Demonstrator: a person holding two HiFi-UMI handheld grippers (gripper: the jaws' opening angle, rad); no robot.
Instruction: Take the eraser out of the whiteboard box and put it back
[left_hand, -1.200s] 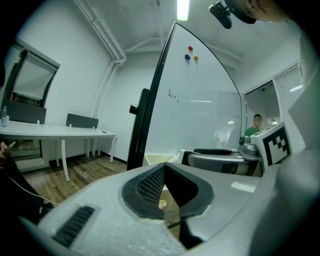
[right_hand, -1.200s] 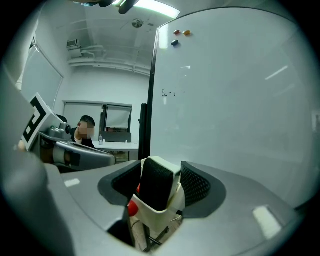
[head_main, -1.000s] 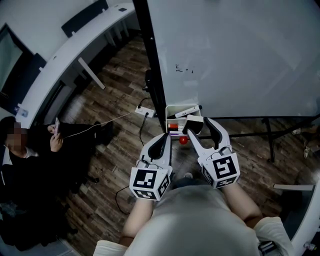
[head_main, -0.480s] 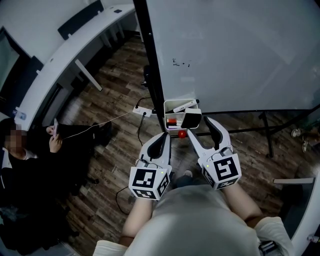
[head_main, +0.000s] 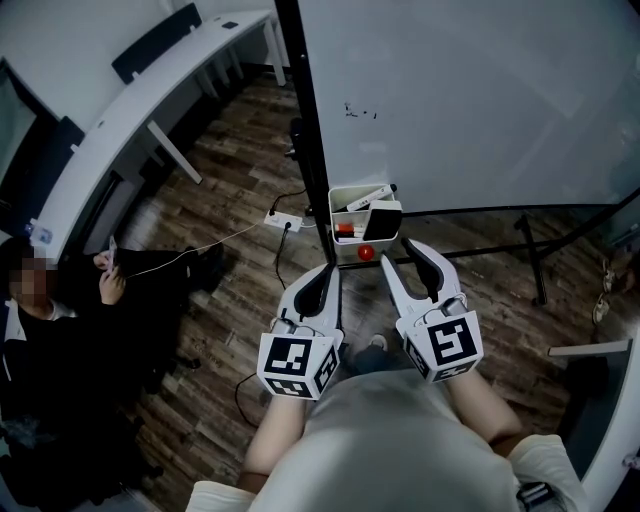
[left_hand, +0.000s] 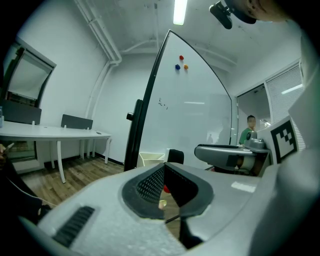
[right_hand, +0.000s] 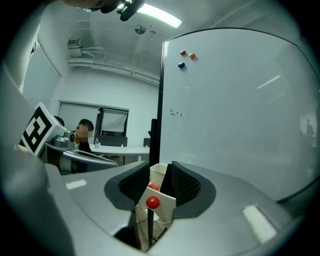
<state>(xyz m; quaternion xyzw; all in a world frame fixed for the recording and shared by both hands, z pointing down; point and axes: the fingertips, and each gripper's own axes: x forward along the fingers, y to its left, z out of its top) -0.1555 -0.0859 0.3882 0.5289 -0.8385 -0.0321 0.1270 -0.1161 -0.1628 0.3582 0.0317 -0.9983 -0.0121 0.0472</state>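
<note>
White plastic makes up the small box (head_main: 337, 214) hanging at the lower left corner of the whiteboard (head_main: 480, 100) in the head view. The eraser (head_main: 383, 221) sits in its right part as a dark block with a pale upper edge, beside a white marker (head_main: 366, 198). It stands on end, so its long axis runs up out of the box, a little tilted, with the upper end showing above the rim. A red magnet (head_main: 366, 253) sits just below the box. Both tools are short of the box and touch nothing. The left gripper (head_main: 327, 272) has its jaws together, and the right gripper (head_main: 404, 256) has its jaws apart.

From the left gripper view, the pads meet with nothing between them. Past their tips the box shows pale against the board, with the eraser a dark upright block just to its right.

From the right gripper view, the jaws have just been closing and now stand at a middling gap. Nothing is between the pads; the box and the red magnet are only seen through the gap, further off. The eraser itself I cannot pick out here.

My judgement is that the eraser will be light, with a stiff back and a soft felt face, and not fragile. The best hold looks to be on the raised upper end, pinched across its thin side, so that it lifts straight along its long axis.
</note>
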